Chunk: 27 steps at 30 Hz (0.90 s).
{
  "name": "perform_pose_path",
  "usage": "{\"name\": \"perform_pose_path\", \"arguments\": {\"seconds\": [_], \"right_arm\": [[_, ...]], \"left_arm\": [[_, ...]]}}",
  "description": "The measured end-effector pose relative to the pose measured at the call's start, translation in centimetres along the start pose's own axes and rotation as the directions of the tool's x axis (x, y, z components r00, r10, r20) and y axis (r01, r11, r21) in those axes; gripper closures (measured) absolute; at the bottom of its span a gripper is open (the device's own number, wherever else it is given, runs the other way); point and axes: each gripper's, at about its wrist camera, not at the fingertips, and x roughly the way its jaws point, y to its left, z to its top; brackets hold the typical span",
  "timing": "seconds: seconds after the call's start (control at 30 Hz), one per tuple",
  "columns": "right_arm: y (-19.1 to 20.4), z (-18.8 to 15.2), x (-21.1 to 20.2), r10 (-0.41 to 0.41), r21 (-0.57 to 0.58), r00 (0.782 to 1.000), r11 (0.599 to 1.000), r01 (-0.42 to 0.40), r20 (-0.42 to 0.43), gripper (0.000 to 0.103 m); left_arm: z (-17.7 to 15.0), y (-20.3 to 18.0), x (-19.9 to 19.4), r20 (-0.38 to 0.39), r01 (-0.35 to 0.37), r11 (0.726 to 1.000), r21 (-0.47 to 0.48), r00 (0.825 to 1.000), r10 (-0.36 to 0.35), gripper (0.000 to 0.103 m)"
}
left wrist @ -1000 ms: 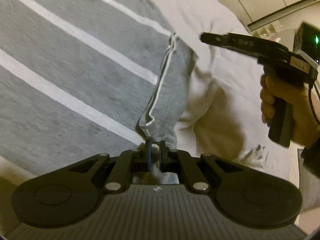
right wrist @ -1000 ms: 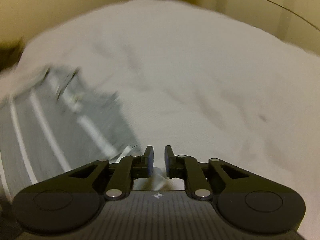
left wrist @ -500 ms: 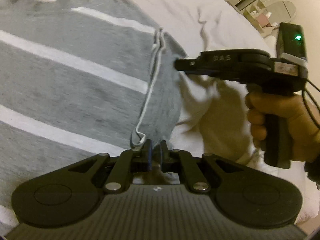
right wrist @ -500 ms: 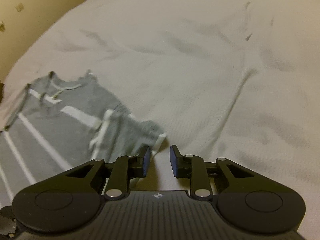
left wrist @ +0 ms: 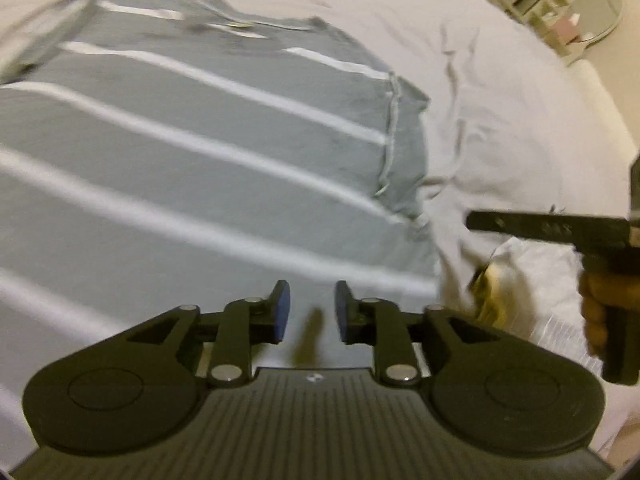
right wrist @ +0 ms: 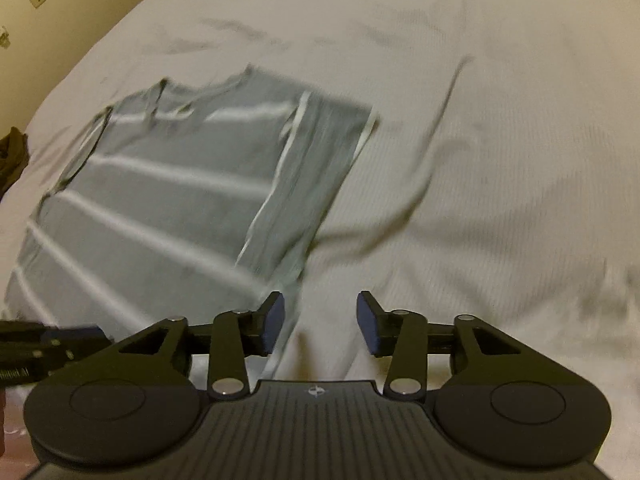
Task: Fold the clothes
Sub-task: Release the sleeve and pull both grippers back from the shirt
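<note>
Since the earlier frames, the sleeve edge that was pinched by the left gripper (left wrist: pixel 308 312) has been let go, and both sets of jaws have been opened and drawn back from the cloth. Most of each view is filled by the white bedcover (right wrist: pixel 500 160), a soft, finely ribbed fabric marked by long shallow creases, which is used as the folding surface. On it the grey T-shirt (right wrist: pixel 172 184) is laid flat, front up, with its neckline toward the far side; thin white stripes are run across its knitted body, and white piping is traced along the sleeve seam. The right-hand short sleeve (right wrist: pixel 316 172) is spread out beside the body, probably so that a straight side fold can be made next; that is judged, not seen. In the left wrist view the left gripper is held spread just above the lower part of the shirt, with nothing between its blue-padded fingers (left wrist: pixel 280 310). The right gripper (right wrist: pixel 320 320) is likewise spread and empty, held over the bedcover just beside the sleeve's lower corner. Its black body is seen from the side in the left wrist view, where a hand (left wrist: pixel 600 304) is wrapped round the handle. Motion blur is present across the cloth, so finer texture cannot be told.
</note>
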Motion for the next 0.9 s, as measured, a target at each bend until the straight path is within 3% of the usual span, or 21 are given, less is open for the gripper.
{"name": "perform_pose_path", "arguments": {"seconds": [0.2,0.27,0.33,0.5,0.67,0.9], "right_arm": [[3.4,-3.7,-1.9,-0.016,-0.023,0.995,1.0,0.014,-0.099,0.041],[4.3,-4.5,-2.6,-0.032,-0.024,0.992,0.999,0.029,-0.126,0.036],[5.4,-5.3,-3.8,-0.062,-0.02,0.99,0.998,0.06,-0.127,0.033],[7.9,-7.0,-6.4,-0.08,0.015,0.994,0.997,0.082,-0.079,0.026],[11.7,-9.3,-8.2,-0.143,0.085,0.989,0.986,0.146,-0.032,0.025],[18.9,-11.9,-11.5,-0.211,0.145,0.977,0.968,0.206,0.015,0.018]], "left_arm": [[-3.6,1.1,-5.4,0.009,-0.158,0.979,0.131,0.987,0.158,0.058],[-4.6,1.1,-6.6,0.023,-0.202,0.96,0.193,0.979,0.202,0.048],[-5.5,1.1,-7.6,0.044,-0.251,0.932,0.262,0.968,0.249,0.025],[-7.0,2.1,-9.3,0.069,-0.247,0.879,0.408,0.968,0.24,0.002],[-8.3,5.1,-11.6,0.085,-0.216,0.823,0.526,0.976,0.202,0.002],[-8.9,10.2,-16.1,0.089,-0.202,0.767,0.609,0.978,0.187,0.002]]}}
